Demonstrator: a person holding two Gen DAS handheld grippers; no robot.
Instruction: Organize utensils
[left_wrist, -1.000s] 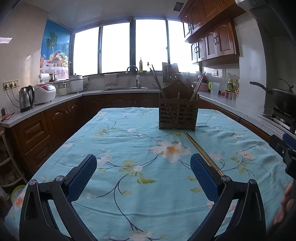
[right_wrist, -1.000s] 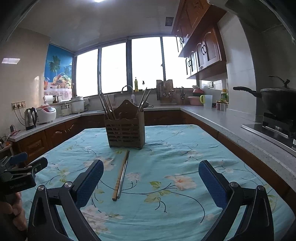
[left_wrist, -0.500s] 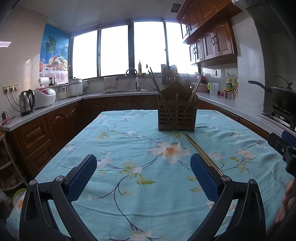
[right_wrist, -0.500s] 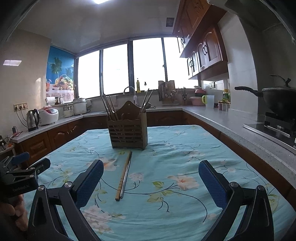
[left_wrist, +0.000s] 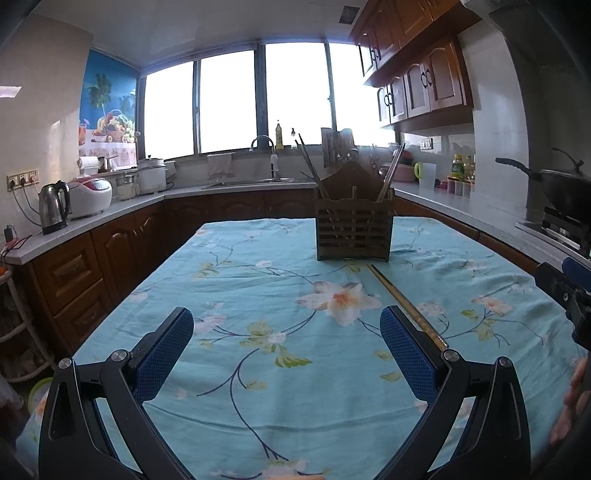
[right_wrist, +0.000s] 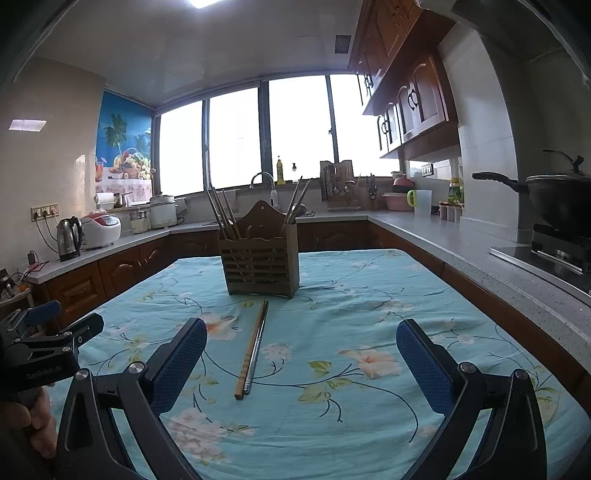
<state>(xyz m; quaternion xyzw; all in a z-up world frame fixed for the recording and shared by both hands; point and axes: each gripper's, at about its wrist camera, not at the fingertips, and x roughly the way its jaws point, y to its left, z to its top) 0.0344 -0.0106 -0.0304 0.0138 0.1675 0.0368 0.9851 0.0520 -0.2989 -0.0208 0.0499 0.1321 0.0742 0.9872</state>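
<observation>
A wooden slatted utensil holder (right_wrist: 259, 264) stands upright on the table, with chopsticks in its left and right compartments; it also shows in the left wrist view (left_wrist: 352, 230). A wooden chopstick (right_wrist: 251, 350) and a metal chopstick (right_wrist: 258, 347) lie side by side on the cloth in front of the holder; the wooden one also shows in the left wrist view (left_wrist: 406, 304). My right gripper (right_wrist: 301, 338) is open and empty, above the cloth with the chopsticks between its fingers' lines. My left gripper (left_wrist: 286, 332) is open and empty, left of the chopsticks.
The table carries a light blue floral cloth (right_wrist: 369, 295). Counters ring the room: a kettle (left_wrist: 53, 206) and rice cooker (left_wrist: 90, 195) on the left, a sink (left_wrist: 258, 181) at the back, a wok (right_wrist: 554, 199) on the stove at right. The left gripper shows in the right wrist view (right_wrist: 40, 343).
Both grippers have dropped slightly and edged forward; the holder and chopsticks sit a little closer and lower in both views. Nothing on the table moved. Both grippers stay open.
</observation>
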